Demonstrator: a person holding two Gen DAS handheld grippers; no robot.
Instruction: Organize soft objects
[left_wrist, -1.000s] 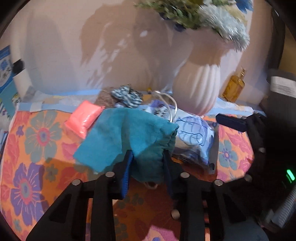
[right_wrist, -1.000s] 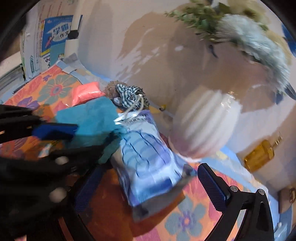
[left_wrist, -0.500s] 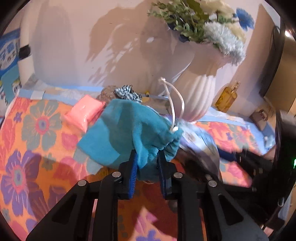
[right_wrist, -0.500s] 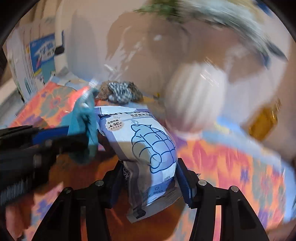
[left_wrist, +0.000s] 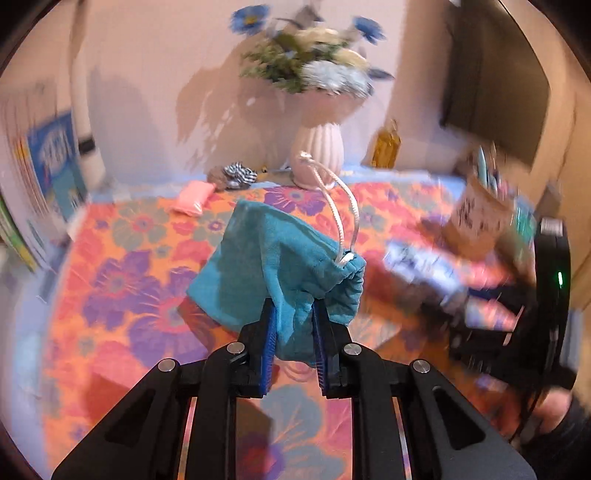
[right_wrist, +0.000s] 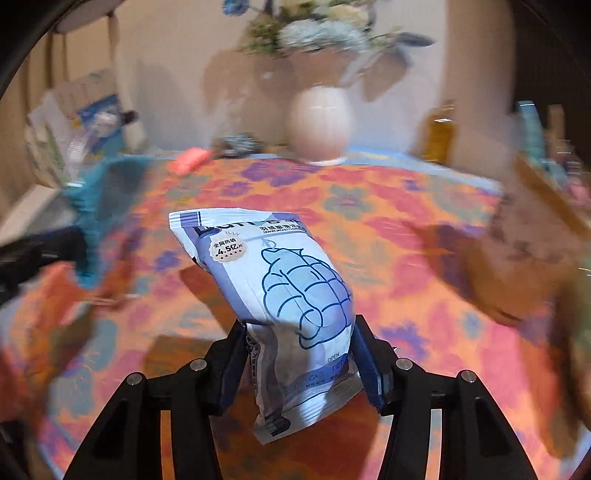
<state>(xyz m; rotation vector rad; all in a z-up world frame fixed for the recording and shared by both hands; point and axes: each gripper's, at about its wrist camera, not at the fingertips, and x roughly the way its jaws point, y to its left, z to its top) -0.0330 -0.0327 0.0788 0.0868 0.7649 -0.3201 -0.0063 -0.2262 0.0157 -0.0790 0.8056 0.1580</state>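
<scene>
Teal drawstring fabric pouch is hanging above the floral tablecloth, its gathered mouth pinched narrowly in the left gripper. To its right, the white-and-blue printed soft packet is riding clamped, long axis pointing forward, in the right gripper, which is nearer the brown paper bag.

We note a teal drawstring pouch, crumpled, white cord looped upward, held off the floral cloth. A blue-white printed soft packet hangs tilted. A pink packet and what appears a striped scrunchie lie near the wall.
</scene>
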